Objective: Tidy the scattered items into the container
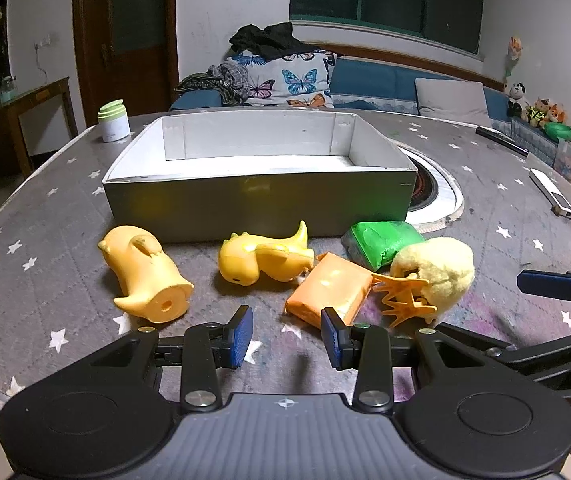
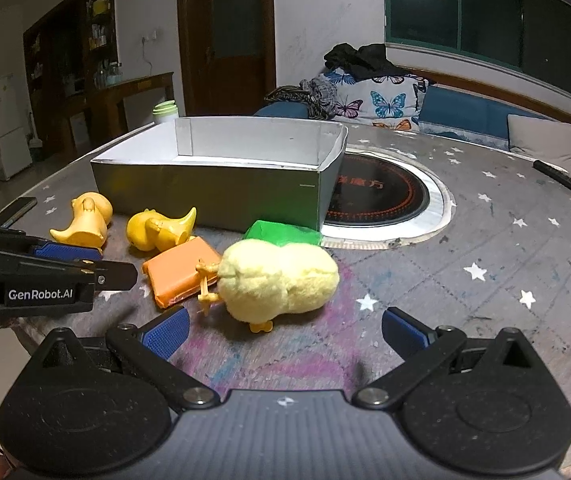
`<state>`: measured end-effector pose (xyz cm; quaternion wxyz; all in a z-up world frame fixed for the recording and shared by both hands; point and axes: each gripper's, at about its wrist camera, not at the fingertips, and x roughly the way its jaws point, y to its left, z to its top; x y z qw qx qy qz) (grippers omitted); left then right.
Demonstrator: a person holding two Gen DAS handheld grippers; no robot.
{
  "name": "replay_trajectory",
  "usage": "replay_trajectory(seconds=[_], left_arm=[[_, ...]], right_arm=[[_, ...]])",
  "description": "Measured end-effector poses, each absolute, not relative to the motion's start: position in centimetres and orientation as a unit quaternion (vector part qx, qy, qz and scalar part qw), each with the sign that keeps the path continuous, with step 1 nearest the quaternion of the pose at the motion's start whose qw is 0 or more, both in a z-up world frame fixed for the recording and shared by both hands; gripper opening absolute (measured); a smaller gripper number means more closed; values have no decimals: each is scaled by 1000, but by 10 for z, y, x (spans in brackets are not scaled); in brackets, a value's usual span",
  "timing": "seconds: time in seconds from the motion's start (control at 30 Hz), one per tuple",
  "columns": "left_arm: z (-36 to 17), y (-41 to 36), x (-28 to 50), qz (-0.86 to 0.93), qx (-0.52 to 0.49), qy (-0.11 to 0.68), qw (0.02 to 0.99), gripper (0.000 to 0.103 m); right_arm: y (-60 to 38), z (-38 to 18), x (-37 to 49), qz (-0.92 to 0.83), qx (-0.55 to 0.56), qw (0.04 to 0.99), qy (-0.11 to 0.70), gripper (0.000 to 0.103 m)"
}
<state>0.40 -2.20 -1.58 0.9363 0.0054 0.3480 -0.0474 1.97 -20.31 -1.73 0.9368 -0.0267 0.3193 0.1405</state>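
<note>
- Left gripper [image 1: 286, 333], low over table [image 1: 65, 216], level, fingers parted, empty, aimed at orange block [image 1: 327, 286].
- Right gripper [image 2: 283, 330], level, spread wide, empty, just short of plush chick [image 2: 279, 276].
- Toys scattered before grey box [image 1: 257, 200]: two yellow ducks [image 1: 145, 276] [image 1: 263, 258], green packet [image 1: 383, 240]; box interior bare.

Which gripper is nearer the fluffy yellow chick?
Right. The right gripper sits open just in front of the fluffy yellow chick; the left gripper faces the orange block beside it.
</note>
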Motion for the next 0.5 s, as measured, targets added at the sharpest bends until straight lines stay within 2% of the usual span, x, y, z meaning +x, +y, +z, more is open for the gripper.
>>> replay_trajectory(seconds=[0.5], left_arm=[[-21, -25, 7, -50, 8, 359, 932, 40]], right_arm=[[-204, -24, 23, 140, -22, 932, 333, 103]])
